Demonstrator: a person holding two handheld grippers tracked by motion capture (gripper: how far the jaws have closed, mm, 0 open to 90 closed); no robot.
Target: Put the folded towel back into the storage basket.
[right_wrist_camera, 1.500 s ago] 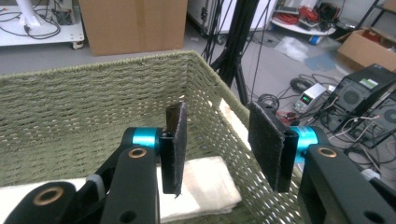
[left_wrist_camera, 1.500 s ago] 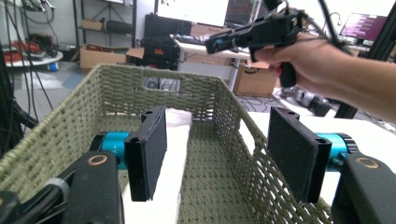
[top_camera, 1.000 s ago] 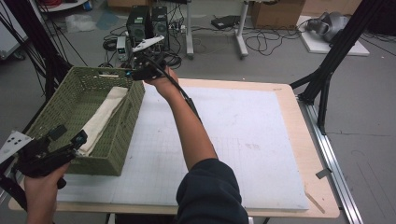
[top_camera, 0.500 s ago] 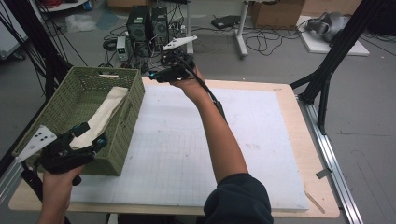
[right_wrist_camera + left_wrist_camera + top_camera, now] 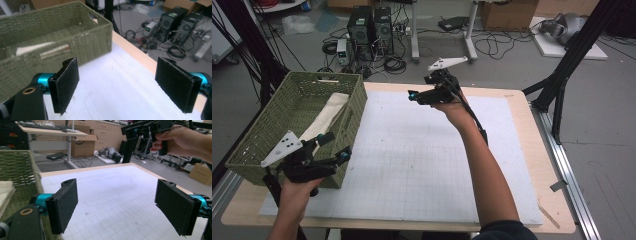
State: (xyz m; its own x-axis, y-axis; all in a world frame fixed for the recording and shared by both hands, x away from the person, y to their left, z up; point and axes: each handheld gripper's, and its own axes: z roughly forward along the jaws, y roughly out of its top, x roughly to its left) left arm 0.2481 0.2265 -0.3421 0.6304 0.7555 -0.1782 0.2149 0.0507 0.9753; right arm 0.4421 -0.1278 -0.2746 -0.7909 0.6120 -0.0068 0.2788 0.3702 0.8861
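A green woven basket [image 5: 272, 131] stands at the table's left edge, reaching from near the front-left corner towards the far-left corner. Its near end overhangs the white gridded mat [image 5: 422, 165] that covers most of the wooden table [image 5: 532, 115]. Inside the basket lies a folded cream cloth [image 5: 326, 116], running lengthwise along the wall that faces the mat. In the right gripper view the basket [image 5: 50, 37] shows blurred, with the cloth [image 5: 42, 48] as a pale strip inside.

The left gripper [image 5: 332, 147] is held by the left hand [image 5: 297, 192] at the front-left corner of the table, just in front of the basket's near wall. Its jaws are spread wide apart with nothing between them. In the left gripper view the left gripper [image 5: 116, 205] looks over the bare mat [image 5: 112, 192] towards the far-right part of the table, with the basket wall [image 5: 17, 170] and an edge of the cloth [image 5: 5, 192] at its left.

Further right, the right gripper [image 5: 412, 95] is raised above the mat near the table's far edge, about midway along it, held by the right hand [image 5: 452, 102] on an outstretched arm. It points left towards the basket. Its jaws are also spread wide and hold nothing; in the right gripper view the right gripper [image 5: 116, 82] has bare mat [image 5: 112, 85] between its jaws and the table's wooden far edge [image 5: 135, 57] beyond.

On the floor past the far edge stand computer towers [image 5: 372, 25] among loose cables.
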